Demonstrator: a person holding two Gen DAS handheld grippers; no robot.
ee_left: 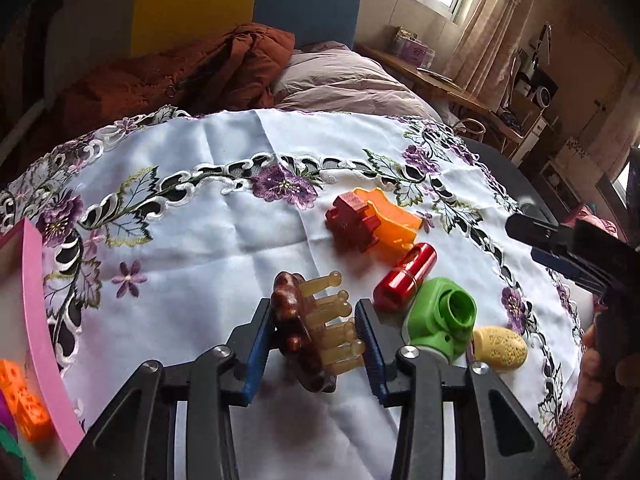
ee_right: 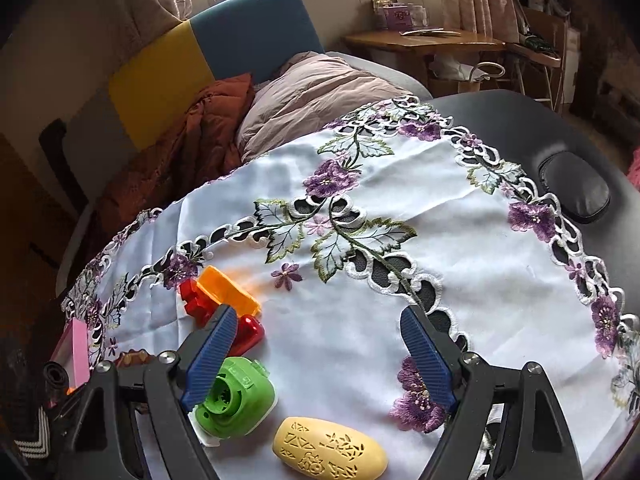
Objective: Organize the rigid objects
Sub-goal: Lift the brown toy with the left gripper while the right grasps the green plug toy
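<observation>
Room: bedroom, bright window, bed with blue and yellow headboard [ee_left: 256,4] behind a rust quilt and a pink duvet.
Desk: dark padded top [ee_right: 520,120] under a white cloth [ee_left: 224,232] embroidered with purple flowers; the cloth is creased and lies loose.
Pink box: at the left edge of the cloth [ee_left: 36,320], with an orange cube block [ee_left: 24,396] already inside; judged to be the sorting bin.
Left claw: [ee_left: 316,336] partly closed around a brown comb [ee_left: 308,332] with amber teeth. One pad sits against the comb's brown spine, the other at the tooth tips. Cannot tell whether the comb is clear of the cloth or only pinched on it.
Right claw: [ee_right: 324,356] wide open, nothing held, above bare cloth just right of the toys.
Green toy: [ee_right: 236,400] round-mouthed piece, near the right claw's left finger.
Yellow oval: [ee_right: 330,450] patterned, soap-like, just beside the green toy.
Orange piece: [ee_left: 392,220] touching a red block [ee_left: 352,222].
Red tube: [ee_left: 404,276] lies between the orange piece and the green toy.
Risk 1: grip is across the teeth, not a flat face; the comb could pivot or slip out during the carry to the box.
Risk 2: if the teeth catch the loose cloth, a lift would drag it and shift the clustered toys.
Risk 3: the red tube is round and may roll if nudged.
</observation>
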